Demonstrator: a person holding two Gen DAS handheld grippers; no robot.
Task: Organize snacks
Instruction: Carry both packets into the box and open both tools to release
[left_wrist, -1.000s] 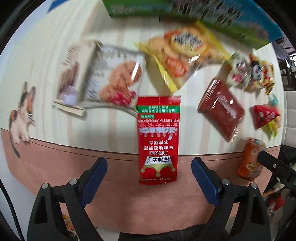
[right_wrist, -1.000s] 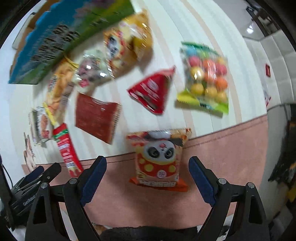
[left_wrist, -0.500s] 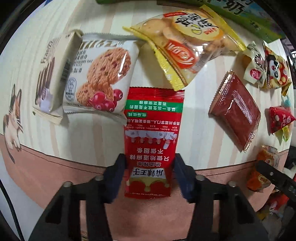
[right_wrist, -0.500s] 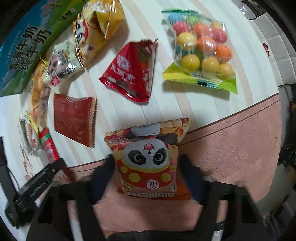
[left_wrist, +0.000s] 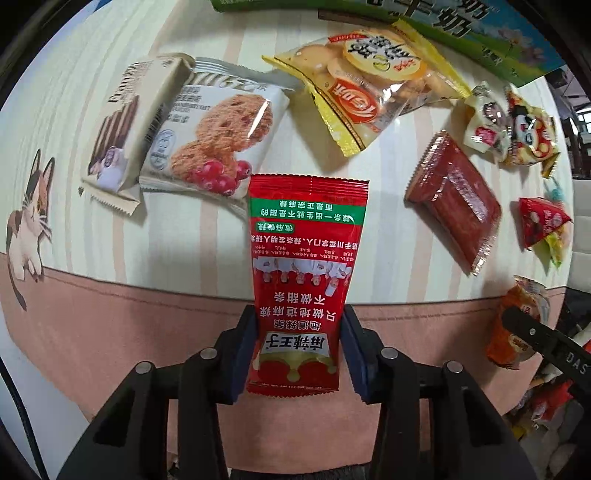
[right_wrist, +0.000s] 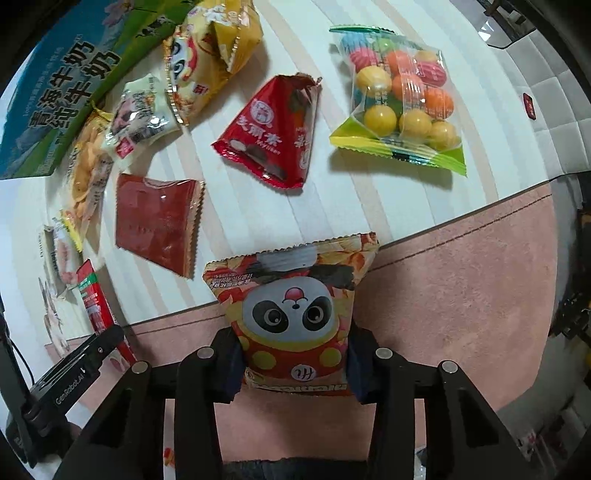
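Observation:
A long red spicy-strip packet (left_wrist: 306, 258) lies across the line between the striped cloth and its pink border. My left gripper (left_wrist: 298, 354) points straight down over the packet's near end. Its jaws are closing, and the blue pads press on both sides of the packet, which narrows there. A panda-print snack bag (right_wrist: 291, 295) lies on the same border further right. My right gripper (right_wrist: 294, 363) has its jaws closing on the bag's lower half, with the pads against both sides.
Beyond the red packet lie a cranberry cookie pack (left_wrist: 218, 140), a chocolate-stick box (left_wrist: 122, 125), a yellow cracker bag (left_wrist: 369, 85) and a dark red packet (left_wrist: 454, 199). A triangular red pack (right_wrist: 273, 129), a bag of coloured balls (right_wrist: 399, 99) and a milk carton box (right_wrist: 55, 85) lie further off.
Both grippers went from wide open to closed in on their packets. The left one dropped closer to the red packet, the right one closer to the panda bag.

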